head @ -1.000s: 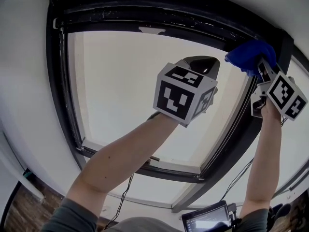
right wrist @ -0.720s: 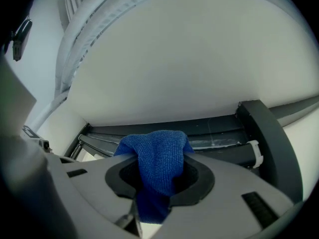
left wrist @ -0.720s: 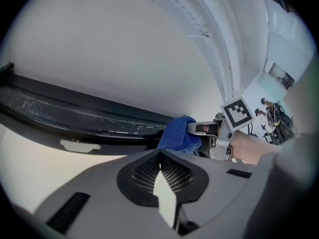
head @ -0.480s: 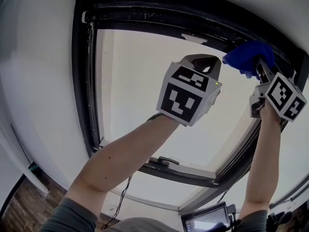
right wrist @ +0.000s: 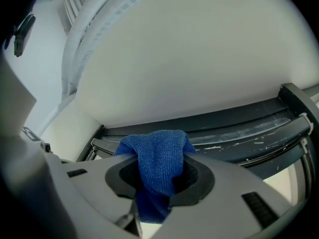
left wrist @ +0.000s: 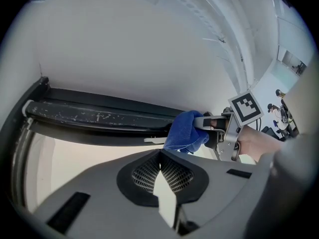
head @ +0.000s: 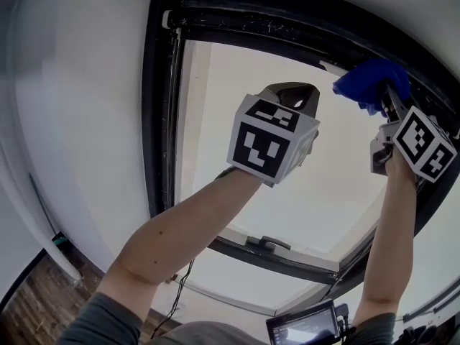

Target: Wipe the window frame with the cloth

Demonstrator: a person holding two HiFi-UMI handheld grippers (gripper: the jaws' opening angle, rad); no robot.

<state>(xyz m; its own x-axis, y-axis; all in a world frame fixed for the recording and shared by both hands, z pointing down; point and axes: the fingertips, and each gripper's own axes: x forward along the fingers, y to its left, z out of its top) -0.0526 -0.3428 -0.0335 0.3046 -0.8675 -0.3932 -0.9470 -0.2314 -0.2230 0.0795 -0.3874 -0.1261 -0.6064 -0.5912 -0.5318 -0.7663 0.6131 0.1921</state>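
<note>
Clamping cloth at window frame, R tool.

The blue cloth rests against the black window frame.

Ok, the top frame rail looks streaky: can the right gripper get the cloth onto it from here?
Probably yes: the right gripper, shut on the blue cloth, sits beside the top frame rail, nothing between.

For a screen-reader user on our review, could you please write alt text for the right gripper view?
The right tool is shut on a bunched blue cloth, raised in front of the black window frame, whose rail is flecked with pale marks. A white wall fills the view above the frame.
</note>
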